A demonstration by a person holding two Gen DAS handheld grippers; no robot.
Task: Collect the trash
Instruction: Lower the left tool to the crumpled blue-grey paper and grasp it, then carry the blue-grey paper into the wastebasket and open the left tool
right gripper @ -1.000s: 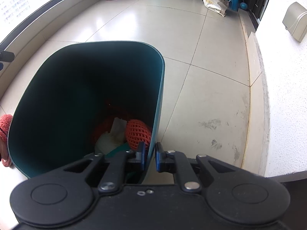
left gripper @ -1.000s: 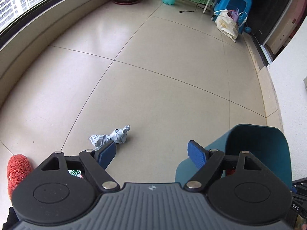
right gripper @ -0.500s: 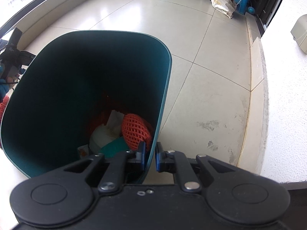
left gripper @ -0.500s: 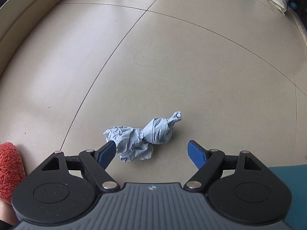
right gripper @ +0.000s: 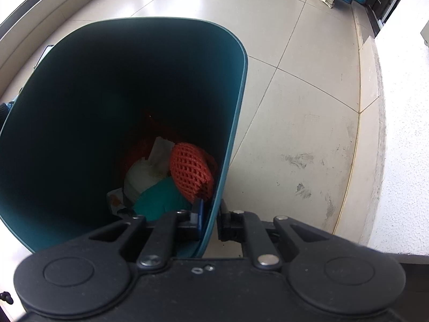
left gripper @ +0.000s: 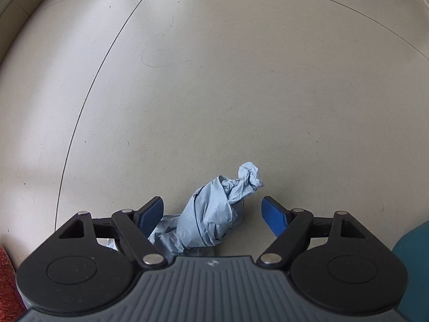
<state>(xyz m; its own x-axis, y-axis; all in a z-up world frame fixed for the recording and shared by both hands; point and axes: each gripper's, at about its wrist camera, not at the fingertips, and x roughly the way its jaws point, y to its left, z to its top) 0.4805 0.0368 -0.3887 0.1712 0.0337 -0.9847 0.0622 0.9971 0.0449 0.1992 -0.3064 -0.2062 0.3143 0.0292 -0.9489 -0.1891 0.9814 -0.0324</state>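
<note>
- Since the earlier frame the left gripper [left gripper: 213, 216] has come down over the crumpled blue paper [left gripper: 211, 214] on the tiled floor [left gripper: 214, 94]; its jaws have just been closing, paper between them, not yet pressed.
- Risk: the paper lies off-centre, so the left pad [left gripper: 151, 214] may push it away or catch only a thin fold.
- The right gripper [right gripper: 210, 220] is clenched on the teal bin [right gripper: 236, 102] wall — a thin grip, so the bin may tilt.

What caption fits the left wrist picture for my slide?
Left gripper closing around crumpled blue paper on the tiled floor.
</note>
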